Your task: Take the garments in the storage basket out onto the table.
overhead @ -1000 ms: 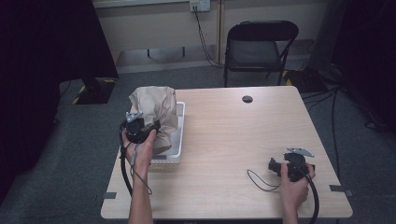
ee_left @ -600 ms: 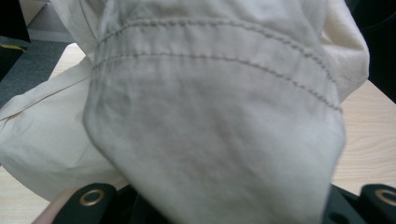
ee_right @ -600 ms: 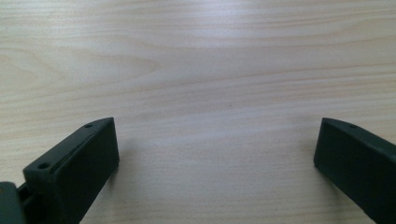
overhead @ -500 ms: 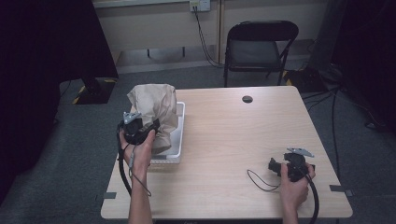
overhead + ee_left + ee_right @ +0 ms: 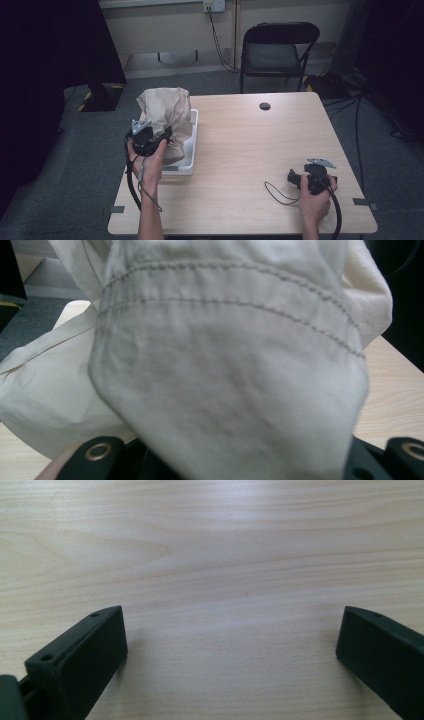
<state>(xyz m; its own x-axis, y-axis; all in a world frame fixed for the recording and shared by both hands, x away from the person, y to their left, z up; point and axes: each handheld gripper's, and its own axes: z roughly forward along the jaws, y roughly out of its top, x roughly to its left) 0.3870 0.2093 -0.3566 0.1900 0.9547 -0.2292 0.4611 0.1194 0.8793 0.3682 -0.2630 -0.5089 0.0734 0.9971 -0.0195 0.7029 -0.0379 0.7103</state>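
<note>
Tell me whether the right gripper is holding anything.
No: in the right gripper view its fingers stand wide apart over the bare wooden table, with nothing between them.

**Left side crowded, right side open**

The beige cloth rises in a tall bunch over the white bin at the left edge of the table, left of the frame's centre; the left gripper is clamped on it there, and the fabric blocks any path along that side. From the bin rightwards the tabletop lies bare across the middle of the frame, broken only by a small dark disc near the far edge. The right gripper rests at lower right, jaws spread over bare wood, its cable looped just to its left. A folding chair stands beyond the far edge, top centre.
</note>
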